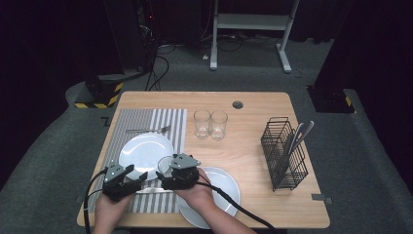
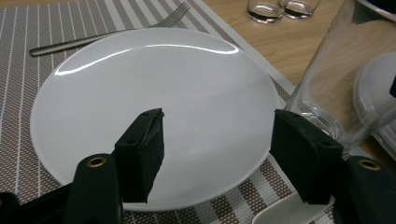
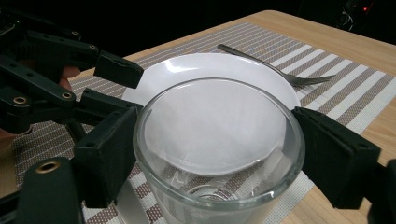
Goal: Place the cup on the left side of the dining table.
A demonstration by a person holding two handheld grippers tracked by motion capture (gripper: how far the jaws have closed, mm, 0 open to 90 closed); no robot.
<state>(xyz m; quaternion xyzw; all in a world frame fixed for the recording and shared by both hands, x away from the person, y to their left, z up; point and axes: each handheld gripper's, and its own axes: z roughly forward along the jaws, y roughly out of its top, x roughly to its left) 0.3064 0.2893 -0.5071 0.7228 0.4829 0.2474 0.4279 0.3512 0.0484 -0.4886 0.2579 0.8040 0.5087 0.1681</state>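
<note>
Left gripper (image 1: 130, 176): held at the near left of the table (image 1: 253, 146), over the striped placemat (image 1: 146, 122); its jaws stand apart with nothing between them, aimed at the near edge of the white plate (image 2: 154, 102).
White plate: lies flat on the placemat, just beyond the left gripper; a fork (image 1: 148, 129) lies on the mat beyond it.
Glass (image 3: 219, 154): stands upright at the placemat's right edge, just beside the white plate's right rim, between that plate and a second plate (image 1: 226, 187) to its right.
Right gripper (image 3: 210, 158): held over the second plate, pointing left; the glass sits between its jaws near the rim. The left jaw looks to touch the glass wall, the right jaw stands just beside it; whether the pads press on it I cannot tell.
Two glasses (image 1: 210, 124): upright, side by side, at mid table, well apart from both grippers.
Wire basket (image 1: 282, 153): stands at the right, with cutlery (image 1: 297, 136) leaning in it.
</note>
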